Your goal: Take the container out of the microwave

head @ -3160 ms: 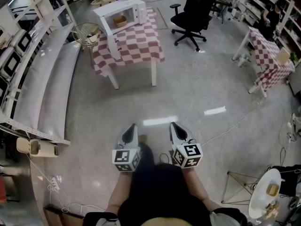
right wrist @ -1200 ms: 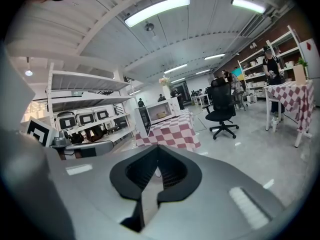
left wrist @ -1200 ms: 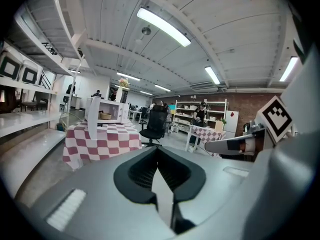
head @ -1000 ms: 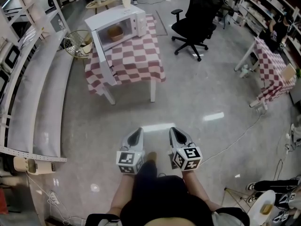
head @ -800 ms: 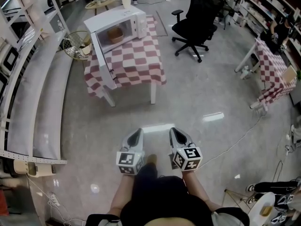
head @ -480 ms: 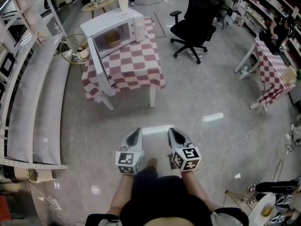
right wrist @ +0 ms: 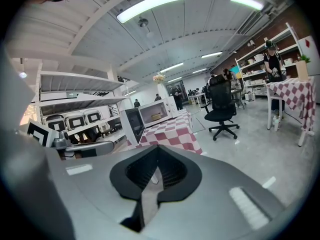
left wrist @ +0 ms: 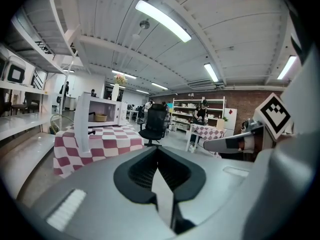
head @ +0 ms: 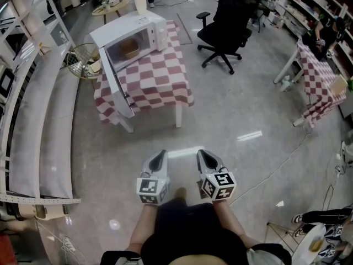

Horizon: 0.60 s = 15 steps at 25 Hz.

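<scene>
Left gripper (head: 157, 154) and right gripper (head: 203, 154) were closed, empty, well apart from the microwave (head: 144, 29). Risk: clipping its open door (head: 116, 84) on approach could jolt the container (head: 130, 48).

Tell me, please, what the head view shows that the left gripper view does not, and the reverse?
Only the head view shows the person's arms and the marker cube on the left gripper. Only the left gripper view shows the ceiling lights, the brick wall and that gripper's jaws shut with nothing between them. Both show the microwave with its door open, the container inside, the checkered table and the black chair.
</scene>
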Tool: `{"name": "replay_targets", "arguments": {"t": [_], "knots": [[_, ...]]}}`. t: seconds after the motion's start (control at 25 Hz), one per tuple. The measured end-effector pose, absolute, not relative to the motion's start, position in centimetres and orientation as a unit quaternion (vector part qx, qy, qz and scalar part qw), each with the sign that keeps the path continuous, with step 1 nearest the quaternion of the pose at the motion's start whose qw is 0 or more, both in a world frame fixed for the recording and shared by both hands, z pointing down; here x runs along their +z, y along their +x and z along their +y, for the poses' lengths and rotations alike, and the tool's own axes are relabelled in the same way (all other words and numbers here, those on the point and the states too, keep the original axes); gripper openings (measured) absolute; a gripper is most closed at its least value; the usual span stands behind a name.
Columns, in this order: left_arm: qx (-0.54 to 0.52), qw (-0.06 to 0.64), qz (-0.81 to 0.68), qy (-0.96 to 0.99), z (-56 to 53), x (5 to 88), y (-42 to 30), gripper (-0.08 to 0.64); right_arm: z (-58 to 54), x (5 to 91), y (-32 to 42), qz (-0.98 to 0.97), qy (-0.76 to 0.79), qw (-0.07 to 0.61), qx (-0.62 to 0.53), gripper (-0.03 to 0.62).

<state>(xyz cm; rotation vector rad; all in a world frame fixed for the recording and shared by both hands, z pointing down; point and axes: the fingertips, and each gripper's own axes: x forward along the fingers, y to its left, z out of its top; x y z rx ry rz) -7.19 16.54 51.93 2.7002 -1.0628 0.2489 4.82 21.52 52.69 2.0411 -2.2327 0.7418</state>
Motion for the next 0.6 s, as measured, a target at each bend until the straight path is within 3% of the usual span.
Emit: {"name": "replay_targets", "arguments": {"t": [0.6], "knots": [[0.091, 0.111, -0.348, 0.926, 15.70, 51.89, -6.51, 0.008, 20.67, 52.51, 5.77, -0.707, 0.665, 0.001, 0.241, 0.000]]}}
